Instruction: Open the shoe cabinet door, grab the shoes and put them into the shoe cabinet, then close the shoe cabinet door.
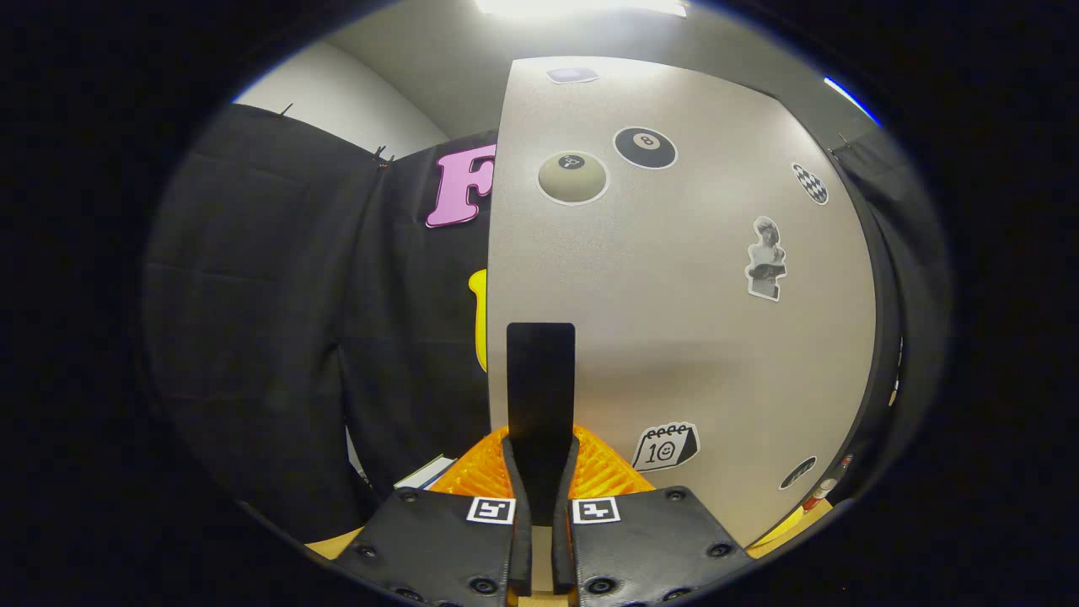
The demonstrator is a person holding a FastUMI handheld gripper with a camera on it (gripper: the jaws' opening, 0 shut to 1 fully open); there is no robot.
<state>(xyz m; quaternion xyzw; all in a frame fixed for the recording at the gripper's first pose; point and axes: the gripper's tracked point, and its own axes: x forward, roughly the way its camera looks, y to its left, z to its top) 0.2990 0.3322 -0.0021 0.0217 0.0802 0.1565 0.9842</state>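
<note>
**Door handle pinched**

The tongs [540, 472] are seen pressed together on the dark upright handle [540, 379] of the shoe cabinet door [674, 295]. Beyond the fingers, the pale door is covered with stickers [645, 147], its edge set against the black cloth wall [278, 320].

Wooden floor [333, 546], cabinet [674, 337] standing on it

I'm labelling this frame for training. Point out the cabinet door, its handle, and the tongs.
cabinet door [700, 337]: gripper view, bare grey panel between the stickers.
handle [540, 371]: gripper view, upper flat part of the dark bar.
tongs [540, 472]: gripper view, between the tips, which press on the handle.
</note>
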